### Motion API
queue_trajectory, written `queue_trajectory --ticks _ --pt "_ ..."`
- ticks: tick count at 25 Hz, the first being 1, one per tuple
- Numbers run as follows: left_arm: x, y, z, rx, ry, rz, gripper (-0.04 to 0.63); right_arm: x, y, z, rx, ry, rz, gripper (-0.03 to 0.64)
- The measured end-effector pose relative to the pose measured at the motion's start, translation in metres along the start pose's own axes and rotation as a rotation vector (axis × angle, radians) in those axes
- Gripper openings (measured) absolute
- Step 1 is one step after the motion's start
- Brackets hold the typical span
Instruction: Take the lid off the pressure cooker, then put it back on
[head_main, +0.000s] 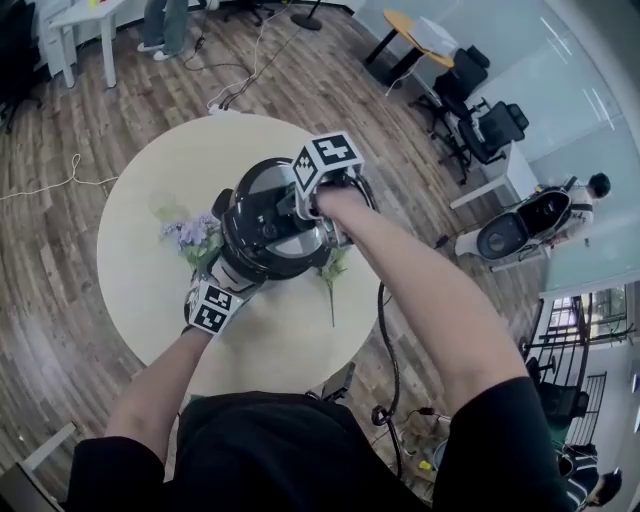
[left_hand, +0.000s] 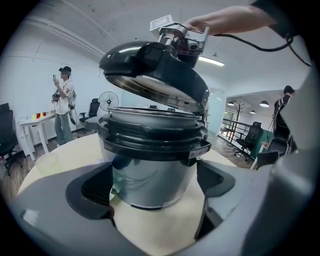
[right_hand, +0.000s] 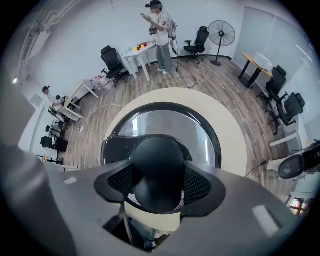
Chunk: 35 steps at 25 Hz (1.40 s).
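The black pressure cooker lid (head_main: 262, 218) hangs tilted above the steel pot (left_hand: 150, 150), one edge higher than the other, with a gap under it. My right gripper (head_main: 325, 205) points steeply down from above and is shut on the lid's round black knob (right_hand: 157, 170), which fills the space between its pads. The lid (left_hand: 150, 67) covers most of the pot in the head view. My left gripper (head_main: 228, 285) sits low at the pot's near-left side. Its jaws stand open on either side of the pot's lower body (left_hand: 152, 175), pads apart from it.
The pot stands on a round cream table (head_main: 140, 260). Purple flowers (head_main: 190, 235) lie left of the pot and a green stem (head_main: 331, 285) to its right. A person (right_hand: 161, 30) stands by a desk across the room, near a floor fan (right_hand: 221, 32). Office chairs (head_main: 485, 125) stand beyond the table.
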<state>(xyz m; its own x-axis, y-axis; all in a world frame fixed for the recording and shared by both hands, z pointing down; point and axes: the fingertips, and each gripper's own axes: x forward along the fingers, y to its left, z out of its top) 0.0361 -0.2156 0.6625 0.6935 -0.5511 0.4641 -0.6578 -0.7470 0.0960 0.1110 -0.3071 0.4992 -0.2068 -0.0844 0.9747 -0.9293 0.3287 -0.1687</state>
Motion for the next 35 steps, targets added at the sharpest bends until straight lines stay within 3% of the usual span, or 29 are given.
queue_trajectory --ticks 5,12,22,26,35 --pt "-0.003 -0.001 0.001 -0.007 0.006 -0.008 0.508 0.023 0.008 0.002 -0.039 0.078 -0.08 0.285" --pt "-0.001 0.0 -0.005 -0.012 0.003 -0.008 0.507 0.049 0.009 -0.006 -0.041 0.132 -0.116 0.285" --pt "-0.001 0.002 -0.005 -0.012 -0.002 -0.005 0.508 0.057 0.011 -0.01 -0.069 0.184 -0.113 0.285" --pt "-0.001 0.0 -0.005 -0.015 -0.001 -0.005 0.508 0.058 0.015 -0.012 -0.184 0.21 -0.138 0.285" --pt "-0.002 0.0 -0.003 -0.015 0.0 -0.007 0.508 0.065 0.007 -0.007 -0.142 0.215 -0.126 0.287"
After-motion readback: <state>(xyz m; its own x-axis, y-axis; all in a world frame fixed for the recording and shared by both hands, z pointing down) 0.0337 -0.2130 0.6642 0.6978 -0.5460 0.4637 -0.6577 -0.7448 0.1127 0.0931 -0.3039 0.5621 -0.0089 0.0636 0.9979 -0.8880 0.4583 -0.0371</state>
